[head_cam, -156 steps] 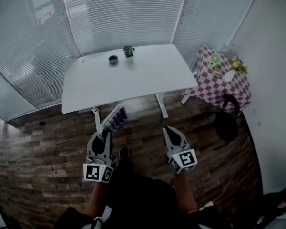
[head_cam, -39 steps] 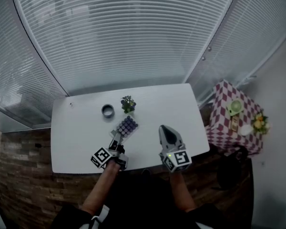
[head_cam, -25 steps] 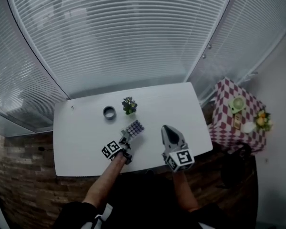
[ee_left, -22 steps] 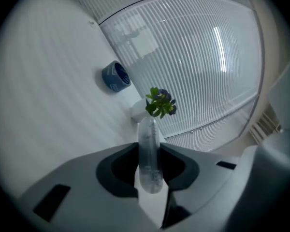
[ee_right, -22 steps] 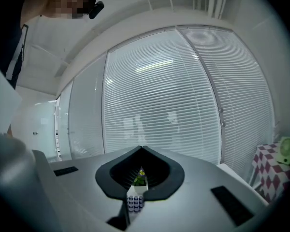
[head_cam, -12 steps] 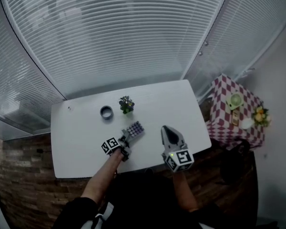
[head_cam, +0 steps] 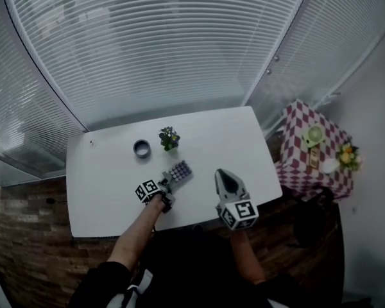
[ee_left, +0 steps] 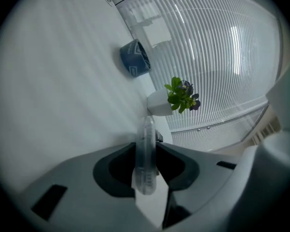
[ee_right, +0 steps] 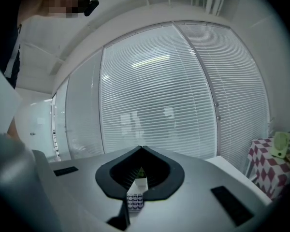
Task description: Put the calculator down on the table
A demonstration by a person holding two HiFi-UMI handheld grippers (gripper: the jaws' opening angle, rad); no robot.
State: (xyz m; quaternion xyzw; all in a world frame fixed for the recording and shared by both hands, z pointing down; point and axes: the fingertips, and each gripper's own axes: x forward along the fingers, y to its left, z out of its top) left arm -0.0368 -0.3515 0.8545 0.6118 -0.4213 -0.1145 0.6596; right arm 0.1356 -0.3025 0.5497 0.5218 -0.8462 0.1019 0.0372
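The calculator (head_cam: 179,171), a flat clear-cased one with rows of dark purple keys, lies keys-up low over the white table (head_cam: 109,191), in front of the potted plant. My left gripper (head_cam: 167,181) is shut on its near end. In the left gripper view the calculator (ee_left: 146,170) shows edge-on, pinched between the jaws of the left gripper (ee_left: 146,144). Whether it touches the tabletop I cannot tell. My right gripper (head_cam: 221,174) hangs shut and empty over the table's front right part. Through the right gripper (ee_right: 141,148) a bit of the calculator (ee_right: 134,200) shows.
A small potted plant (head_cam: 169,137) and a dark blue round cup (head_cam: 142,149) stand at the table's back middle; both also show as plant (ee_left: 176,98) and cup (ee_left: 134,58). A checkered side table (head_cam: 311,159) with small items stands at the right. Window blinds lie behind.
My left gripper has sunk toward the tabletop with the calculator, which now lies lower and flatter. The right gripper has kept its place.
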